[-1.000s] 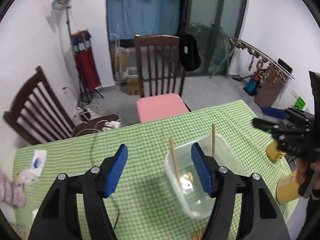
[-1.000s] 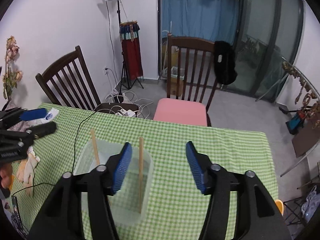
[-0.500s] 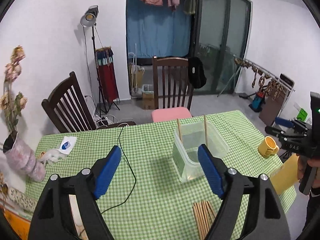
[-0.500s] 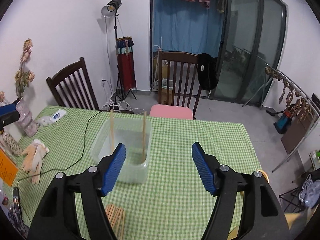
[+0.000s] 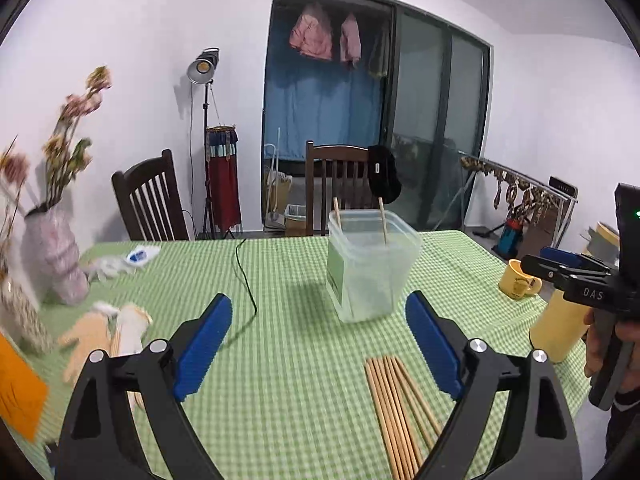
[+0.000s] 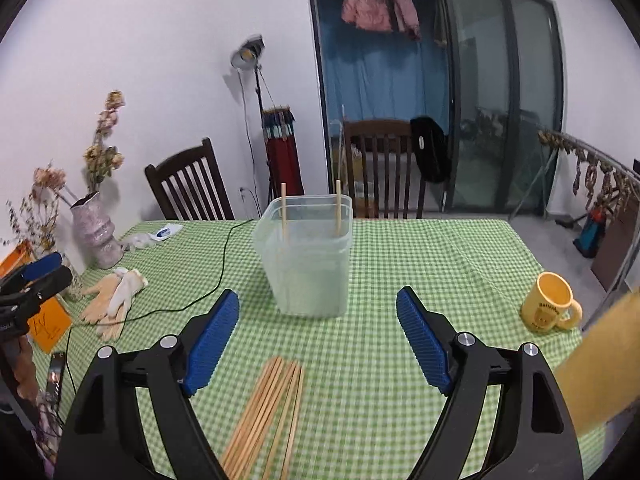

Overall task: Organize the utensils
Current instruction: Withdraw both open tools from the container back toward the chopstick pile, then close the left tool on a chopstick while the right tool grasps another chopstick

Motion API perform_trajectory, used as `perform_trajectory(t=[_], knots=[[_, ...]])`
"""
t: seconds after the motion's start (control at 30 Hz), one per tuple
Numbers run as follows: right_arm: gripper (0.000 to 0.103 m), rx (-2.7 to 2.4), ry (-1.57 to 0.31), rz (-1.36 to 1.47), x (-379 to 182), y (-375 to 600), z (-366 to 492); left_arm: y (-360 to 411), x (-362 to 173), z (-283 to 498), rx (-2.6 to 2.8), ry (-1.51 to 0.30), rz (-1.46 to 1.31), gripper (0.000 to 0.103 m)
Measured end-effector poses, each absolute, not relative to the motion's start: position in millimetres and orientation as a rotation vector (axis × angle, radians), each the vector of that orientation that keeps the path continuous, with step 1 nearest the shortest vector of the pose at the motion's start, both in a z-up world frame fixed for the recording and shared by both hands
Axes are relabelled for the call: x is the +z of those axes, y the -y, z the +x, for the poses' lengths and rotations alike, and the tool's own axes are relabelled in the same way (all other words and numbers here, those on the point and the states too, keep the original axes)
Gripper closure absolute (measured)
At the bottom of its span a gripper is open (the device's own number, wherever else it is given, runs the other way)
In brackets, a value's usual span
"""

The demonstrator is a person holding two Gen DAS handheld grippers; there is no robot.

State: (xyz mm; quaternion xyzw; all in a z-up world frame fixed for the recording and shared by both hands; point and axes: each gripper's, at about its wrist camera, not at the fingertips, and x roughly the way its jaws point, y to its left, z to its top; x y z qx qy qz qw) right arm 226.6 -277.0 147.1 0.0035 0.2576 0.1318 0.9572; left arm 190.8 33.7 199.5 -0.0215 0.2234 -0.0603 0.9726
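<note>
On table: chopsticks (image 6: 269, 412), tub (image 6: 306, 256); phone (image 6: 56, 376) (R view only); both grippers' fingers apart.

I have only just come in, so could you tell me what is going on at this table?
A person holds a two-finger gripper in each hand and is sorting chopsticks. Two chopsticks already stand in the clear plastic container on the green checked table. A bundle of loose chopsticks lies in front of it, not yet picked up. Both the left gripper and the right gripper are open and empty, held above the bundle.
</note>
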Motion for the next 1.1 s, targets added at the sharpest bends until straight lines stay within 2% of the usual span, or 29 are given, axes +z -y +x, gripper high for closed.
perform_trajectory(t=[0.1, 0.27, 0.33, 0.43, 0.87, 1.1], knots=[[0.021, 0.219, -0.467, -0.019, 123.4, 270.1, 196.7, -34.4, 164.9, 154.6, -0.105, -0.403, -0.083, 0.017], [0.021, 0.214, -0.478, -0.063, 85.7, 250.7, 164.6, -33.7, 112.5, 109.9, -0.116, -0.396, -0.112, 0.017], [0.021, 0.217, -0.472, -0.097, 72.6, 239.4, 151.6, -37.0, 96.4, 98.9, -0.1, -0.389, -0.128, 0.012], [0.021, 0.239, -0.498, -0.1, 59.8, 231.5, 140.3, -41.9, 73.8, 84.0, -0.09, -0.388, -0.132, 0.012], [0.021, 0.196, -0.564, -0.075, 3.6, 221.9, 81.5, -38.3, 32.7, 52.3, -0.106, -0.404, -0.08, 0.011], [0.021, 0.162, -0.608, -0.189, -27.5, 222.7, 66.7, -18.4, -4.5, 51.0, -0.138, -0.503, -0.039, 0.012]])
